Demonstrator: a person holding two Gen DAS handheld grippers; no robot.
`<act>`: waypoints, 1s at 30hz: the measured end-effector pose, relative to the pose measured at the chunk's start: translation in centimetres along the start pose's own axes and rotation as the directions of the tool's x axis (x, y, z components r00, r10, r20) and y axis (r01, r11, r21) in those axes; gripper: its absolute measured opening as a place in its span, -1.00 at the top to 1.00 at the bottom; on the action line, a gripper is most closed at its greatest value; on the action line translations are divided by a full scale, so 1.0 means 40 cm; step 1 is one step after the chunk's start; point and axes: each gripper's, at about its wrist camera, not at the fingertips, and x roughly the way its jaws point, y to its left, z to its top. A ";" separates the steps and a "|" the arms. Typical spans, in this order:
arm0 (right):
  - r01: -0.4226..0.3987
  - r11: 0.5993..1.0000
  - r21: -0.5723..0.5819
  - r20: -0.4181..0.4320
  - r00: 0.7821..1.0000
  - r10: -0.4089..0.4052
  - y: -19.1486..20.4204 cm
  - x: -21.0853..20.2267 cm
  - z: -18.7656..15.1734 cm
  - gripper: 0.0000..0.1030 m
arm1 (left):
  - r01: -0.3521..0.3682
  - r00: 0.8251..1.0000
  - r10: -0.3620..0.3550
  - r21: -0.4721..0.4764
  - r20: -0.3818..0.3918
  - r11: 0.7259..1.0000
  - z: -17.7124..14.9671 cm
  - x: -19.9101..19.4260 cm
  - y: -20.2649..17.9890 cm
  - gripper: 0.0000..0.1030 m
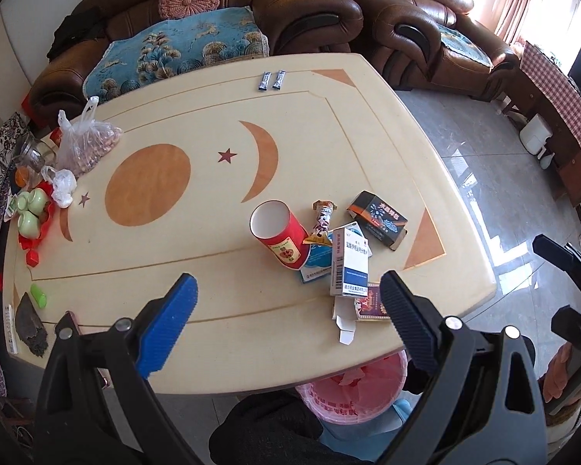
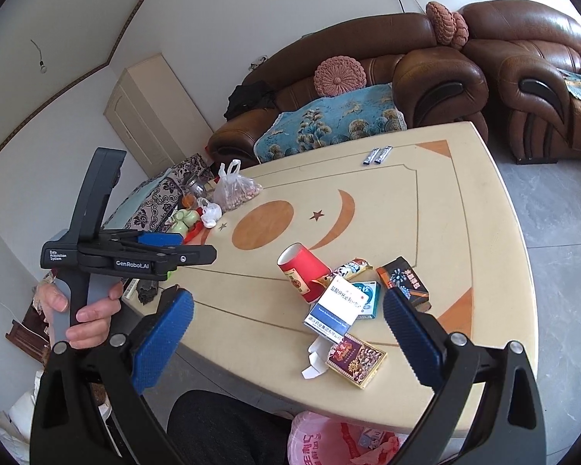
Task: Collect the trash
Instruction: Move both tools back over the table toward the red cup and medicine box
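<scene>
A pile of trash lies near the table's front right: a red paper cup (image 1: 281,237) (image 2: 304,271) on its side, a white and blue medicine box (image 1: 349,263) (image 2: 335,306), a black box (image 1: 379,219) (image 2: 404,283), a snack wrapper (image 1: 322,221) (image 2: 350,267), a teal box (image 2: 366,298) and a dark red cigarette pack (image 1: 370,302) (image 2: 355,360). My left gripper (image 1: 288,310) is open and empty above the table's near edge. My right gripper (image 2: 288,327) is open and empty, over the pile. A pink-lined trash bin (image 1: 352,387) (image 2: 341,440) stands under the table edge.
The cream table (image 1: 213,124) also holds two small sachets (image 1: 272,80) at the far edge, a plastic bag of nuts (image 1: 87,143), green cups (image 1: 31,209) on a red tray, and a dark lump (image 1: 31,327). Brown sofas (image 1: 310,11) stand behind.
</scene>
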 end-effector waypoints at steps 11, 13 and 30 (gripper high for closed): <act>-0.024 0.996 0.091 -0.104 0.994 0.034 -0.067 0.150 -0.020 -0.86 | 0.025 0.994 -0.028 -0.024 -0.105 0.999 0.052 0.181 0.050 -0.80; -0.024 0.995 0.097 -0.118 0.992 0.035 -0.076 0.172 -0.022 -0.86 | 0.027 0.993 -0.031 -0.030 -0.117 0.999 0.059 0.206 0.055 -0.80; -0.053 0.977 0.207 -0.248 0.963 0.105 -0.154 0.386 -0.097 -0.86 | 0.054 0.981 -0.058 -0.026 -0.187 0.998 0.103 0.373 0.069 -0.80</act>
